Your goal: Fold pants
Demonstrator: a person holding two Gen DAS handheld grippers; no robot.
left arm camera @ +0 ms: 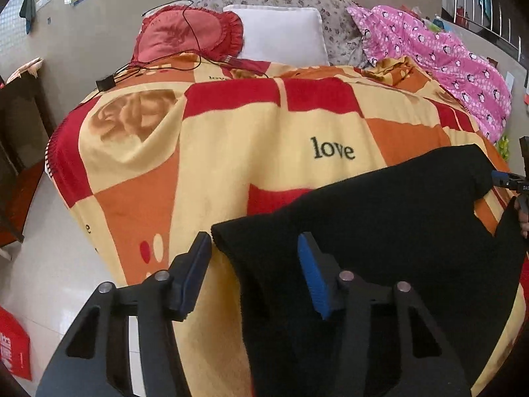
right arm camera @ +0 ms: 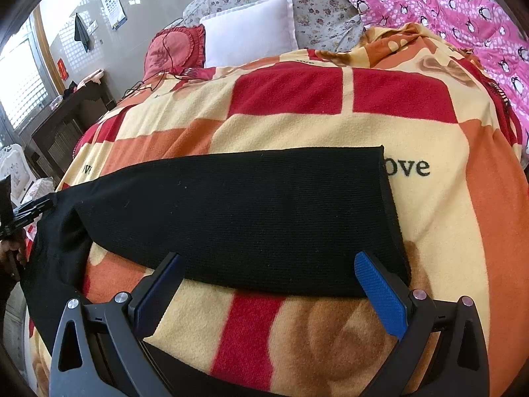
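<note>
1. Blue-padded, my left hand-held gripper point(left arm camera: 254, 271) stands partly spread; the edge of the black pants point(left arm camera: 380, 218) lies between its fingers, but I see no pad pressing the cloth.
2. My right hand-held gripper point(right arm camera: 267, 291) gapes wide at the near hem of the pants, gripping nothing.
3. Folded flat, the knitted pants lie across a red, orange and cream blanket point(right arm camera: 297, 115) on the bed.
4. Beyond it sit a white pillow point(left arm camera: 281, 33), a red cushion point(left arm camera: 185, 33) with a black cable point(left arm camera: 139, 69), and a pink penguin quilt point(left arm camera: 439, 66).
</note>
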